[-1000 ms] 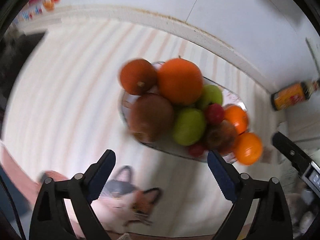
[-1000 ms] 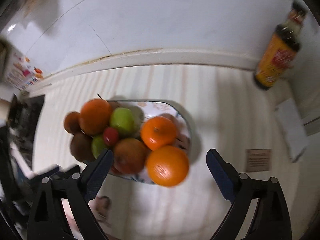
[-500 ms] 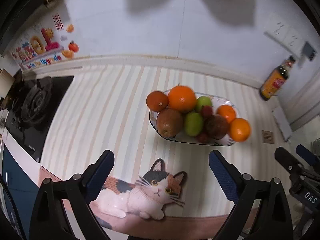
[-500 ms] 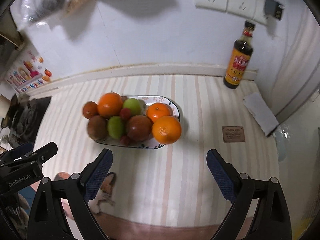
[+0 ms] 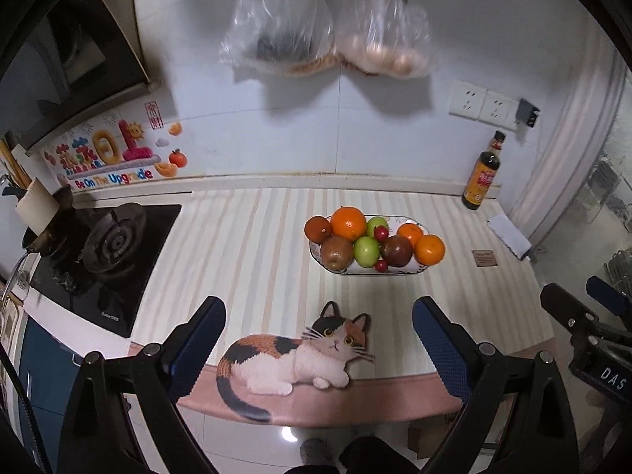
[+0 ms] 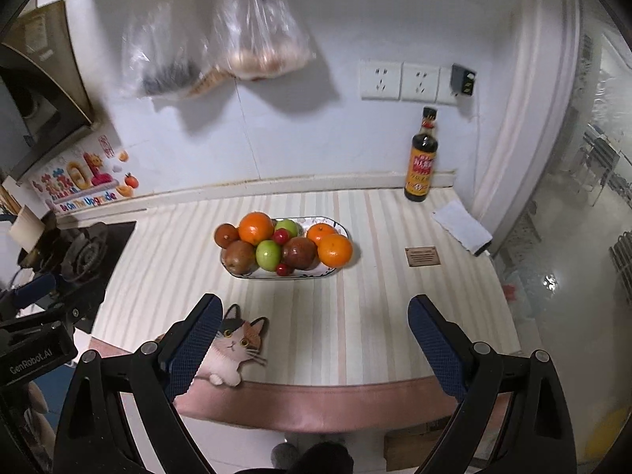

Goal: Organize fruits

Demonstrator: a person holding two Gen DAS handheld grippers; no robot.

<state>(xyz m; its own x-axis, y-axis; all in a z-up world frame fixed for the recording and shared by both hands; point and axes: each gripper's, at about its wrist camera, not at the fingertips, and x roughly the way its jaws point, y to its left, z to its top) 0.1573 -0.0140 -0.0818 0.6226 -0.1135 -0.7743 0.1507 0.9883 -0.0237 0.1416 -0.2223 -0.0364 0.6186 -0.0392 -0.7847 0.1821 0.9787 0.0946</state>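
- The left gripper [image 5: 318,339] hangs wide and holds nothing, above the counter's front edge, well apart from the fruit.
- The right gripper [image 6: 314,339] is likewise spread wide and bare.
- All the fruit sits heaped in the oval dish [image 5: 399,272] mid-counter — oranges [image 5: 348,223], green apples [image 5: 366,251], brown fruit and small red ones.
- The task looks largely done; nothing lies loose on the striped counter [image 5: 256,245].
- Any tidying should be one fruit at a time, from above — the outer orange [image 6: 335,251] sits at the rim and seems likeliest to roll.
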